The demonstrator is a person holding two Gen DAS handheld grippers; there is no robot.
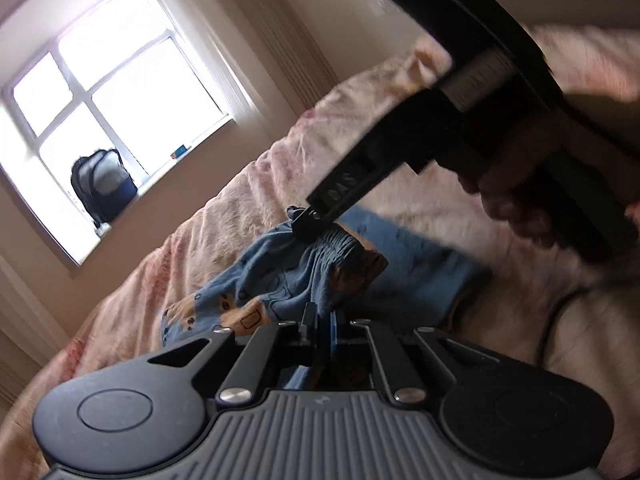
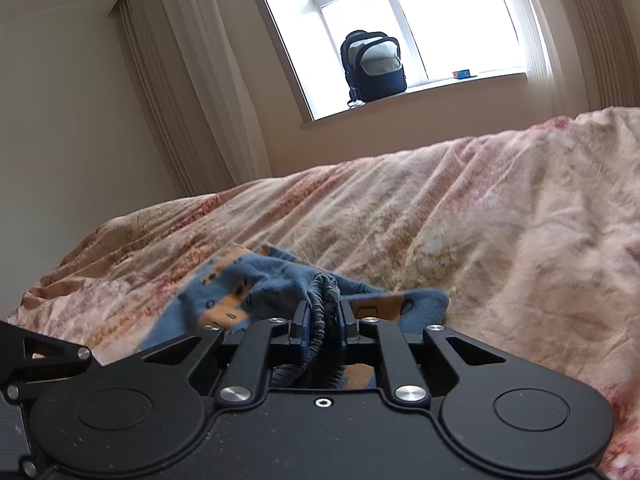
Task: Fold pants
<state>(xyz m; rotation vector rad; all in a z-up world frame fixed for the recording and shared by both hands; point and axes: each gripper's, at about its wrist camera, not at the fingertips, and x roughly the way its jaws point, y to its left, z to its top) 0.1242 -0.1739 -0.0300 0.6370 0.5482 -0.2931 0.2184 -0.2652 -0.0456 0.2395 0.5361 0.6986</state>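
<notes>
The pants (image 2: 256, 280), blue with orange print, lay bunched on the floral bed cover (image 2: 500, 220) at the 6 o'clock edge of both wrist views. The right gripper (image 2: 322, 320) was clamped narrowly on the gathered elastic waistband (image 2: 326, 292), and in the left wrist view it reached in from 2 o'clock. The left gripper (image 1: 323, 326) was closed almost completely on a fold of the pants (image 1: 288, 280), with the backpack (image 2: 374, 66) on the windowsill at 12 o'clock.

The pants (image 2: 256, 284) are coloured blue, printed with tan patches and small dark outlines. The bedcover (image 2: 500, 208) is patterned in pale cream with faded pink and red streaks. A navy and grey backpack (image 2: 374, 66) is seen.
</notes>
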